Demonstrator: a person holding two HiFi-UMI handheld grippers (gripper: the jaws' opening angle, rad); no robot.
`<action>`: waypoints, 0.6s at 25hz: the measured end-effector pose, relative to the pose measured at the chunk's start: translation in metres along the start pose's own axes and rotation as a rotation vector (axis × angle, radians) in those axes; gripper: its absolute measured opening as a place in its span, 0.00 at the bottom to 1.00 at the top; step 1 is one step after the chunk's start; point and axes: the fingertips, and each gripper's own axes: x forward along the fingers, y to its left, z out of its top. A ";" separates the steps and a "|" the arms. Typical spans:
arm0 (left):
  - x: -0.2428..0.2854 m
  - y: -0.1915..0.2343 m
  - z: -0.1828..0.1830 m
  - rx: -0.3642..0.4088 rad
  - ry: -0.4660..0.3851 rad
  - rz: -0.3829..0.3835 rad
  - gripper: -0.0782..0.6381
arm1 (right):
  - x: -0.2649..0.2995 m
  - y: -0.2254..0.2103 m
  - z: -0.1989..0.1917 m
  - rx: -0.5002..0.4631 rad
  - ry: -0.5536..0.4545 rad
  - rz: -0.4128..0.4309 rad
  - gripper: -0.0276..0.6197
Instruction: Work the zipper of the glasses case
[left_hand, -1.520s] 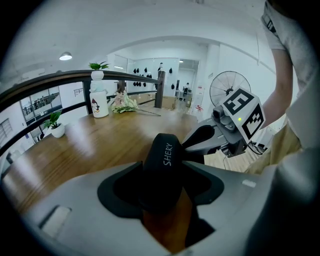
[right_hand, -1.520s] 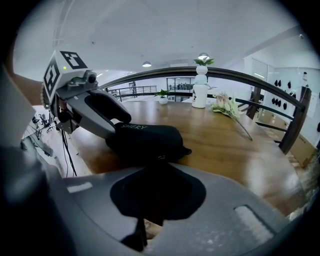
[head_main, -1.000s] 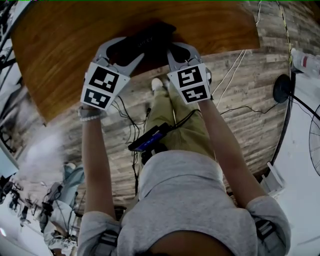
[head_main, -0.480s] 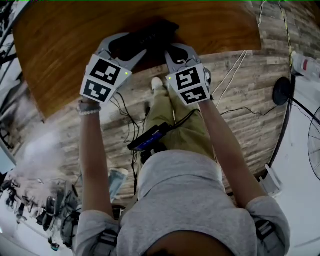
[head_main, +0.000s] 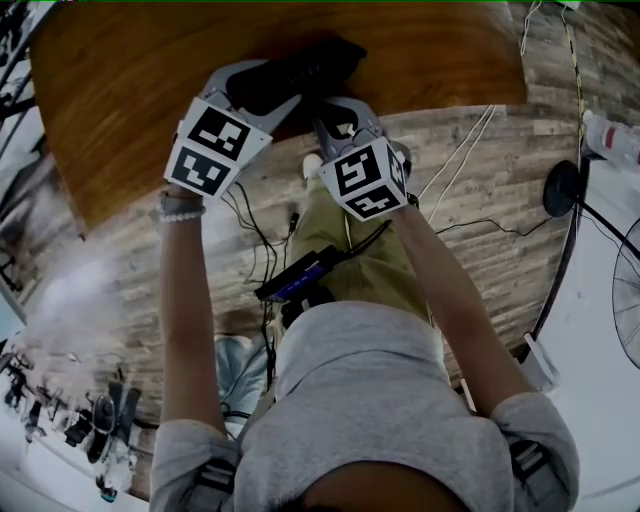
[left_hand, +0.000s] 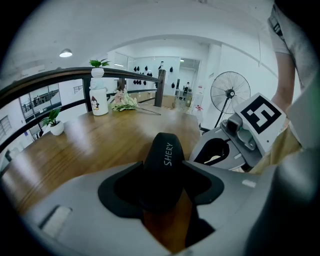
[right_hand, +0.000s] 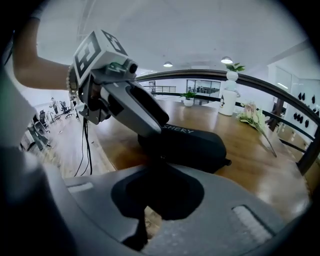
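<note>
Wooden table (head_main: 130, 110): glasses case (head_main: 322, 60), perhaps flowers (left_hand: 125, 102)

White mug (left_hand: 99, 101), flowers (left_hand: 125, 103), fan (left_hand: 229, 93)

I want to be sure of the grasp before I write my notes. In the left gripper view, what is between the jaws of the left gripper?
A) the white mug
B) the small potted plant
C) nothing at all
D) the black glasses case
D: the left gripper view shows the rounded end of the black glasses case sitting between the two jaws of the left gripper, above the wooden table.
</note>
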 end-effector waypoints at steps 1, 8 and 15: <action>0.000 0.000 0.000 -0.001 0.000 0.000 0.46 | 0.002 0.004 0.001 -0.012 -0.002 0.009 0.05; -0.001 0.000 0.001 -0.001 -0.002 0.002 0.46 | 0.012 0.031 0.011 -0.086 -0.025 0.055 0.05; -0.003 0.000 0.002 0.012 -0.009 0.007 0.46 | 0.016 0.036 0.015 -0.132 -0.025 0.056 0.05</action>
